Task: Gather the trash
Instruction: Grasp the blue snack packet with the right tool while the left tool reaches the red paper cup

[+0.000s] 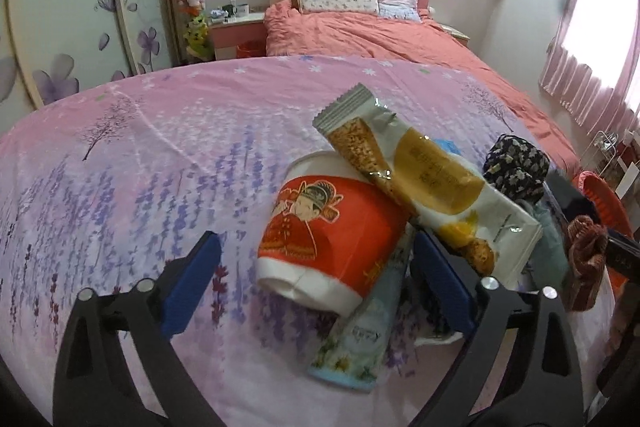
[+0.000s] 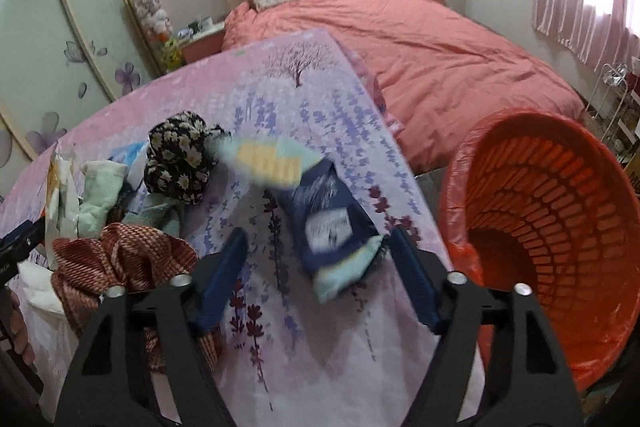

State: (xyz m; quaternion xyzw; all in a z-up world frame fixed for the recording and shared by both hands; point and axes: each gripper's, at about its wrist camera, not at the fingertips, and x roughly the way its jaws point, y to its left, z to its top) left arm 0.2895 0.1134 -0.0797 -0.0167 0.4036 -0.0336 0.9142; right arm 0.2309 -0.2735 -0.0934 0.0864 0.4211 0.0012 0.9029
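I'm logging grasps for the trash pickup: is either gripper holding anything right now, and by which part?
Nothing is held. The left gripper stands open around the red paper cup; the right gripper is open around the blue wrapper.

Both views: soft daylight from curtained window [image 1: 596, 15] at upper right, blown out white w/ pink glare; room evenly lit, shadows weak. Strong fisheye bend, black vignette at corners. Left wrist view mostly sharp; right wrist view shows motion blur on blue-yellow packet [image 2: 320, 203] at centre, bg softer.
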